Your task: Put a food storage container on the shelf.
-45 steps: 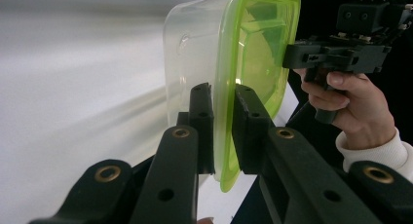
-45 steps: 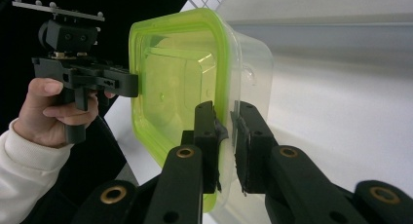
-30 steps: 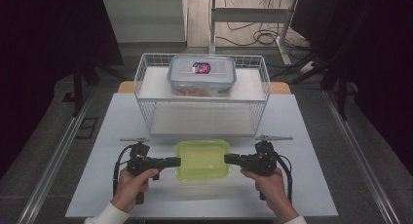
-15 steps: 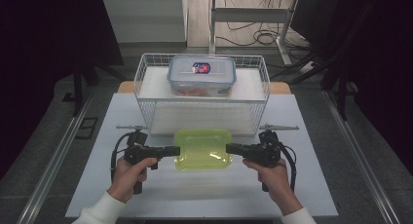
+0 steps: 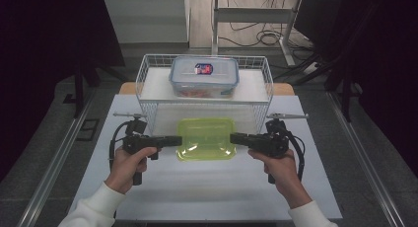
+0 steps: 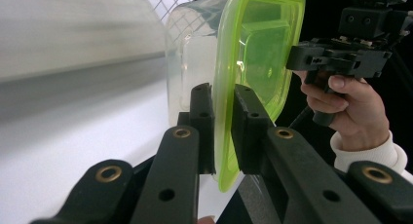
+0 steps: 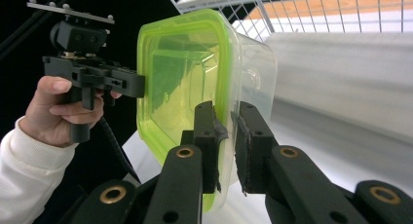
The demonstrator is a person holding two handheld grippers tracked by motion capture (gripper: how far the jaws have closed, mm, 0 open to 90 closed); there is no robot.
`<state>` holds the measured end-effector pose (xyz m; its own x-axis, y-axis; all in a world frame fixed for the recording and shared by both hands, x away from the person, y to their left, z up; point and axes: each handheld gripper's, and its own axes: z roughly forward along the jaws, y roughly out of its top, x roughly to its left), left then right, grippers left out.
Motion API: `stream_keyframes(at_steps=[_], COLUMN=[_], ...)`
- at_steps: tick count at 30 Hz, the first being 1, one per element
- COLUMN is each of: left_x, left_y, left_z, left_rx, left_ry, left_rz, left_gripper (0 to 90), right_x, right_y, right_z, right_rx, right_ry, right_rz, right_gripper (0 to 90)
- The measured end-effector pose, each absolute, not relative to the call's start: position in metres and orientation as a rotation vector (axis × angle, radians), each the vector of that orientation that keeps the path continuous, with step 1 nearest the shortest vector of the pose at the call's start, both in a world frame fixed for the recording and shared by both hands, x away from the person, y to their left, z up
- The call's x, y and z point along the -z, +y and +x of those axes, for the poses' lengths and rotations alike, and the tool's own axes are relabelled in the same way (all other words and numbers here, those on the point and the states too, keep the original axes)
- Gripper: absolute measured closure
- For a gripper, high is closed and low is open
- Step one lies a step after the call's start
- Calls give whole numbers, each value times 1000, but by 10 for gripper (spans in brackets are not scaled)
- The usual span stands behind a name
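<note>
Green-lidded and clear-walled, the plastic container was held between the two grippers, just in front of the wire basket that stood at the tabletop's far edge. The left gripper was clamped on the lid's rim at one short end, and the right gripper was clamped on the rim at the opposite end, each with its jaws drawn narrow on the plastic. In the gripper views the container appeared to be clear of the white tabletop, so the lift was judged done; carrying it over the basket's front wall and setting it down inside, perhaps beside the blue-lidded container already resting there, was judged left to do. Compared with the frame half a second before, the container had been carried a little closer to the basket.
</note>
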<state>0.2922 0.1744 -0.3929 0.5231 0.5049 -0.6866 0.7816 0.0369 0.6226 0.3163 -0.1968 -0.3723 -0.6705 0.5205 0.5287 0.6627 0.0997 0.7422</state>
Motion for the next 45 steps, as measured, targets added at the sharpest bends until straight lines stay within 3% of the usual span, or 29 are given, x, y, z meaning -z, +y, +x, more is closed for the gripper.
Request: stream_keyframes(at_steps=[25,45], left_x=[327,285], left_y=[188,195], left_z=[312,350], left_rx=[249,251], left_ry=[1071,1051], left_rz=[1596,1599], left_gripper=[809,809], right_x=[304,262], right_y=[-186,-181], right_z=[334,362], right_rx=[1719,1764], right_ry=[-2250,-2223], right_rz=[-1127,-1122], right_gripper=[798,801])
